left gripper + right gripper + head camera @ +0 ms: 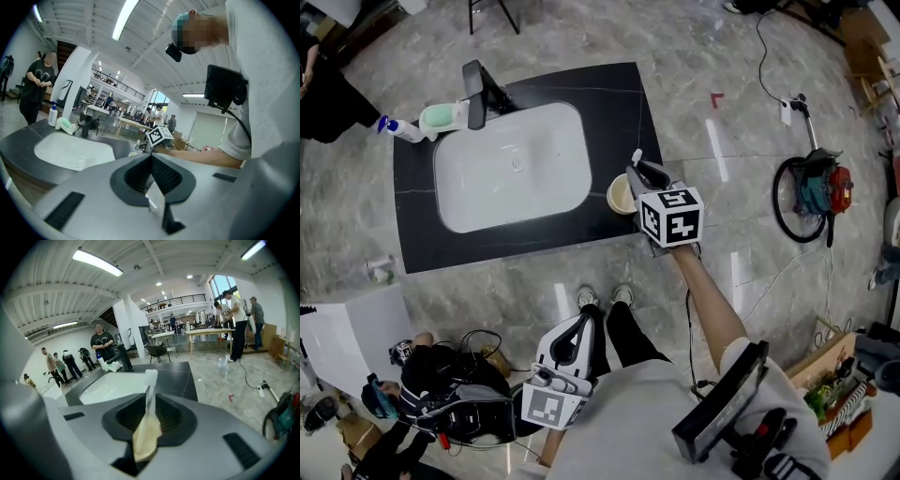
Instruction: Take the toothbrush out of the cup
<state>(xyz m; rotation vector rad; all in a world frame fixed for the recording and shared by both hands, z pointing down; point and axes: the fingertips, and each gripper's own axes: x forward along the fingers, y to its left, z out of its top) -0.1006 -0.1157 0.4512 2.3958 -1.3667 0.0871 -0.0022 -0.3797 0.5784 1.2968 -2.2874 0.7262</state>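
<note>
One toothbrush (147, 437), apparently one cup (620, 195)

Grey marble floor (712, 84); black counter (420, 246) with white sink (478, 192).

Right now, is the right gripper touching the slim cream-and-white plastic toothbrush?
Touching. The right gripper view shows the right gripper with its jaws closed on the cream handle of the toothbrush, whose white brush end sticks out beyond them.

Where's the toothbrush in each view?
Head view: toothbrush right of centre, in the right gripper, beside the cup.
Left gripper view: too small to make out.
Right gripper view: toothbrush dead centre, clamped in that gripper.
Shared landmark: the white sink.
</note>
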